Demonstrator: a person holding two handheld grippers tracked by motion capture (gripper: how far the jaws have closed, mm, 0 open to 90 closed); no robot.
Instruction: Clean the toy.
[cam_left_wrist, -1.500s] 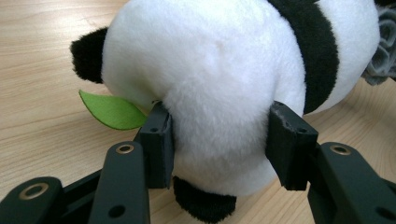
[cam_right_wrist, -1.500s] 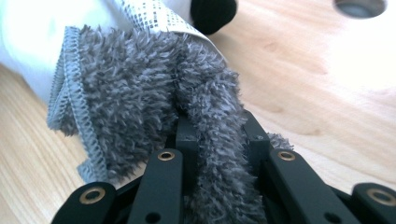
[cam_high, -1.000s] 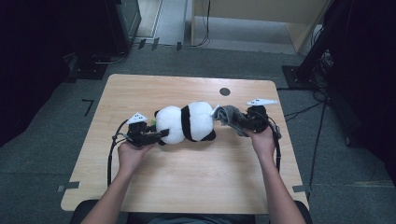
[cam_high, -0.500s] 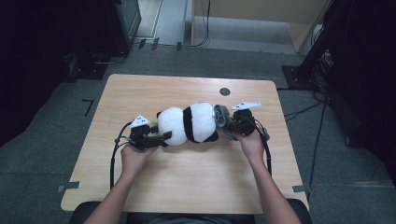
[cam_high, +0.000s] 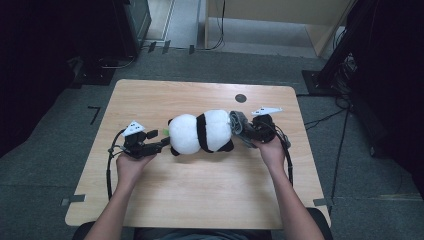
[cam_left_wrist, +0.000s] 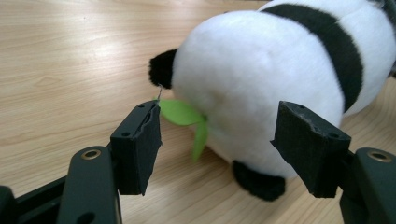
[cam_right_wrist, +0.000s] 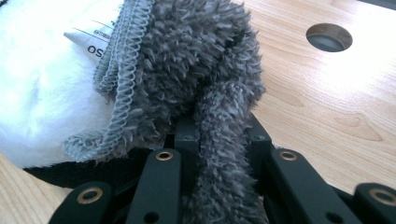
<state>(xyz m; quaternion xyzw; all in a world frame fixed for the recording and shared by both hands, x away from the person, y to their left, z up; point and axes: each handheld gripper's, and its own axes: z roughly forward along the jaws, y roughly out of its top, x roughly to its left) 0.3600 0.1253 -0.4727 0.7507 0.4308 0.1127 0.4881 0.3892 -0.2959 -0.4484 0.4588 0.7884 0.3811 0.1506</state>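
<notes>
- The left gripper has slid back from the panda since the earlier picture, and its fingers have just been opening. They no longer press on the toy.
- Now those fingers stand well apart. The panda's white round end sits just past them, in the gap's line but not touched.
- A small green leaf sticks out from the panda, just beside the left finger in the left gripper view.
- The right gripper is shut tight on the grey cloth. The cloth lies bunched against the panda's other end.
- The panda lies on its side in the middle of the desk. Its long way runs from one hand to the other, left to right.
- The left gripper is the free one, so I think it would go in again, straight toward the white end.
- The panda is soft and fluffy, white with a black band and small black feet. A white tag shows near the cloth.
</notes>
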